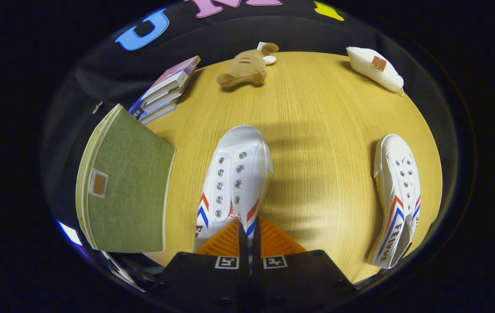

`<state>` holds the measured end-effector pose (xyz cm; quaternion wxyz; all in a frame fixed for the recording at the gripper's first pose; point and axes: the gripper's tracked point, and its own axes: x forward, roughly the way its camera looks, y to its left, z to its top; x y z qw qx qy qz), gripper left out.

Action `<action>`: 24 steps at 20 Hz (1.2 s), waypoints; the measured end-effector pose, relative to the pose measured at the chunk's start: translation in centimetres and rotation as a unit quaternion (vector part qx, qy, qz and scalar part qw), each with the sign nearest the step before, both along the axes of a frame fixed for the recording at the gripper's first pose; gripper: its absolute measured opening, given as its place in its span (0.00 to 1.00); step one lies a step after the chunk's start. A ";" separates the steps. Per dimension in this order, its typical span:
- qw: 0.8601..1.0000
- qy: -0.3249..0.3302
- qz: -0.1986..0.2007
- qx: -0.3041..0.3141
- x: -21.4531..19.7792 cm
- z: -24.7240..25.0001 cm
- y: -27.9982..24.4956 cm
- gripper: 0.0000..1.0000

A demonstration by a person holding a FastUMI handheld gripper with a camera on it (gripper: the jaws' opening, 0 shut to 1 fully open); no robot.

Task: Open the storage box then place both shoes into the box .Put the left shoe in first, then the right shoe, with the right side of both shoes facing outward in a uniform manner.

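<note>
Pinching the collar of the near shoe (235,174) between its pressed-together fingers, the gripper (247,234) holds that shoe with its long axis running straight ahead, toe away, the green box (127,187) just left and the other shoe (397,195) well right.

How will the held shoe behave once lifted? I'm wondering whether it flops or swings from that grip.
The shoe looks like thin, laceless canvas, so its upper probably flexes. The gripper pinches one side wall near the heel, so the toe may sag or swing. It seems light, and the ridged orange fingers should resist slipping.
</note>
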<state>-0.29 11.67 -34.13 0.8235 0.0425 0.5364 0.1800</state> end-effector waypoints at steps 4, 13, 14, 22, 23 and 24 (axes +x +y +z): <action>0.998 -0.009 -0.055 0.023 -1.0 4.8 0.7 0.05; 0.994 -0.076 -0.064 0.051 -3.6 16.7 5.9 0.05; 0.993 -0.080 -0.063 0.062 -3.8 17.7 7.1 0.05; 0.991 -0.059 -0.016 0.121 -5.0 20.0 17.7 0.05; 0.991 -0.052 -0.010 0.120 -5.3 19.5 18.8 0.05; 0.992 -0.045 -0.003 0.121 -5.5 18.9 20.2 0.05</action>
